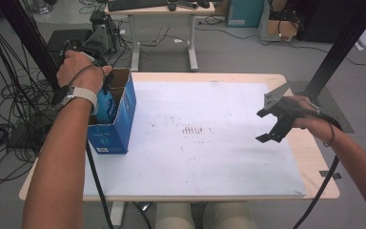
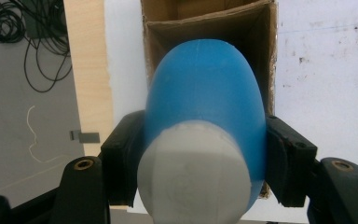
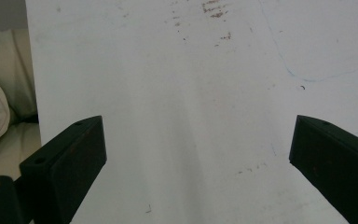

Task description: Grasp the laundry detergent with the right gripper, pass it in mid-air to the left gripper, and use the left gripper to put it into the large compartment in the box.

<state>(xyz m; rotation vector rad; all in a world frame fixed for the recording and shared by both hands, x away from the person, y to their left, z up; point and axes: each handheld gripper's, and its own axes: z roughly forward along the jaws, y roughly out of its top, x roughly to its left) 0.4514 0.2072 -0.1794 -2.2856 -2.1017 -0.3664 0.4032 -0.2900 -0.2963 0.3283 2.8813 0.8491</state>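
Closest to the lens: smooth blue plastic bottle, egg-rounded body, matte grey-white cap toward the camera, clamped at both flanks by the left gripper, black blocky pads pressed tight on it. Beyond, at 12 o'clock: open cardboard box, raw brown inside, glossy blue outside, bottle's far end hanging in its mouth. Box standing at 9 o'clock on the white board, scuffed and speckled, over a pale wooden table. At 3 o'clock, hovering above the board: right gripper, spread wide, holding nothing.
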